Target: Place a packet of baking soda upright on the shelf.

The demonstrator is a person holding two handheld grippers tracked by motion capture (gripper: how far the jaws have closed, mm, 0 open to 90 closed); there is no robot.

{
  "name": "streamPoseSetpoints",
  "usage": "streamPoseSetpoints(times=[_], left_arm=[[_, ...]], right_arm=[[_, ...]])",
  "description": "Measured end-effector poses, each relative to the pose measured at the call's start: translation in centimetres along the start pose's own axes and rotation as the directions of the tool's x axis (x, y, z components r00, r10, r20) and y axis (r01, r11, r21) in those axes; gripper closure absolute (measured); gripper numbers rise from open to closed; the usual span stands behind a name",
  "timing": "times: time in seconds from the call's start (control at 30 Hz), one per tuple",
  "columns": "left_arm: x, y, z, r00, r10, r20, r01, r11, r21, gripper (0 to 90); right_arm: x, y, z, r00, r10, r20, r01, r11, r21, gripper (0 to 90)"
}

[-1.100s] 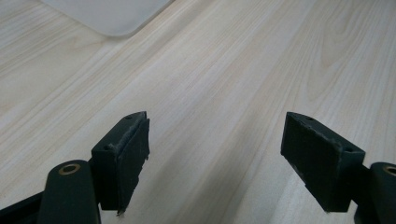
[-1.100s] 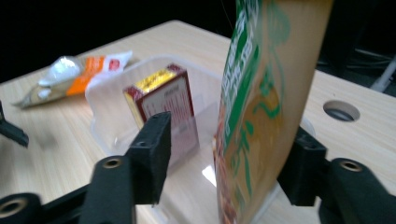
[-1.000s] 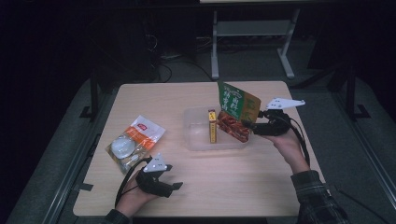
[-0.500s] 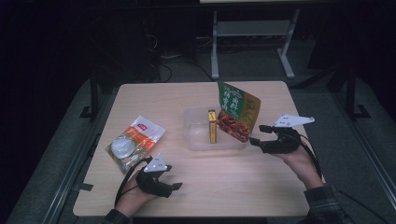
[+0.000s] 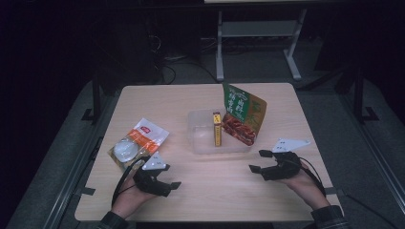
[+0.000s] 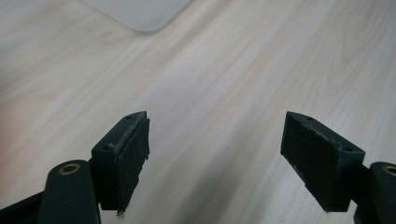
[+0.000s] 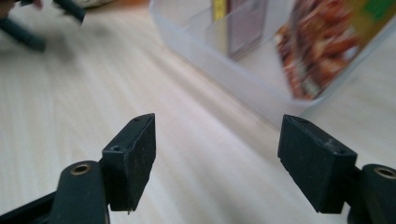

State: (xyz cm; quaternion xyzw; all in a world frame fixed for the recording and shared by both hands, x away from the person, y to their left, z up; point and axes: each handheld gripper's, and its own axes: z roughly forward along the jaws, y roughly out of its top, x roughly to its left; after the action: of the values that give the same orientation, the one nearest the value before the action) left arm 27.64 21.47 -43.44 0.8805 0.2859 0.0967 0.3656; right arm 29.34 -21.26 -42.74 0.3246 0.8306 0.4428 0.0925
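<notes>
Nothing was held between the jaws of the right gripper (image 5: pixel 260 161); they had just been opening & were spread wide over bare table (image 5: pixel 224 191). Just past them, the green-and-red snack bag (image 5: pixel 242 114) was leaned upright in the clear tub (image 5: pixel 200 143), beside a yellow box (image 5: pixel 217 130). The left gripper (image 5: pixel 168 177) was also spread wide w/ nothing inside, near the orange packet (image 5: pixel 136 143).

A wooden table (image 5: pixel 200 100) stood on grey carpet (image 5: pixel 344 119); 1 white metal frame (image 5: pixel 253 33) stood behind.
</notes>
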Motion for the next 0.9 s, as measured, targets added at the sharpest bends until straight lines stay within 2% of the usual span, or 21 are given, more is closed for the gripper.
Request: streamPoseSetpoints(times=[0.13,0.23,0.4,0.43,0.47,0.53,0.63,0.7,0.73,0.8,0.9], left_arm=[[1.7,0.6,-1.3,0.9981,-0.028,-0.055,0.027,0.9994,-0.02,22.8],[3.4,0.8,-2.4,0.995,-0.061,-0.079,0.059,0.9976,-0.038,21.0],[6.5,0.8,-3.9,0.9848,-0.11,-0.134,0.103,0.9927,-0.063,18.1],[7.4,0.7,-4.3,0.9811,-0.126,-0.147,0.116,0.9907,-0.071,18.1],[8.1,0.7,-4.5,0.9799,-0.125,-0.155,0.115,0.9909,-0.07,18.1],[9.7,0.4,-4.8,0.9706,-0.156,-0.183,0.143,0.9863,-0.082,18.1],[12.2,0.0,-4.8,0.9574,-0.193,-0.214,0.182,0.9807,-0.071,18.1],[13.7,-0.4,-4.7,0.9495,-0.222,-0.222,0.21,0.9746,-0.08,18.1],[14.4,-0.6,-4.5,0.9432,-0.247,-0.222,0.235,0.9688,-0.079,19.0],[15.6,-1.0,-4.3,0.9344,-0.26,-0.243,0.252,0.9655,-0.065,20.1],[17.2,-1.6,-4.0,0.9267,-0.29,-0.239,0.282,0.957,-0.066,21.8]], right_arm=[[0.6,-0.7,0.5,0.9999,0.003,-0.01,-0.003,0.999,0.035,26.6],[0.9,-1.1,0.8,0.9997,-0.002,-0.023,0.003,0.999,0.049,26.2],[1.1,-1.0,1.1,0.9996,-0.01,-0.028,0.011,0.998,0.061,25.8],[1.1,-1.0,1.2,0.9995,-0.009,-0.03,0.011,0.998,0.062,25.8],[1.2,-1.0,1.2,0.9994,0.001,-0.033,0.001,0.998,0.068,25.8],[1.2,-1.1,1.3,0.9994,0.0,-0.034,0.002,0.998,0.069,25.8],[1.1,-1.1,1.4,0.9992,-0.005,-0.04,0.008,0.998,0.069,25.8],[1.2,-1.0,1.5,0.9991,-0.002,-0.042,0.005,0.997,0.075,25.7],[1.2,-1.0,1.5,0.9991,-0.004,-0.042,0.007,0.997,0.076,25.7],[1.2,-1.0,1.5,0.9989,-0.007,-0.046,0.011,0.997,0.079,25.6],[1.2,-1.1,1.5,0.9988,-0.009,-0.048,0.013,0.997,0.081,25.6]])
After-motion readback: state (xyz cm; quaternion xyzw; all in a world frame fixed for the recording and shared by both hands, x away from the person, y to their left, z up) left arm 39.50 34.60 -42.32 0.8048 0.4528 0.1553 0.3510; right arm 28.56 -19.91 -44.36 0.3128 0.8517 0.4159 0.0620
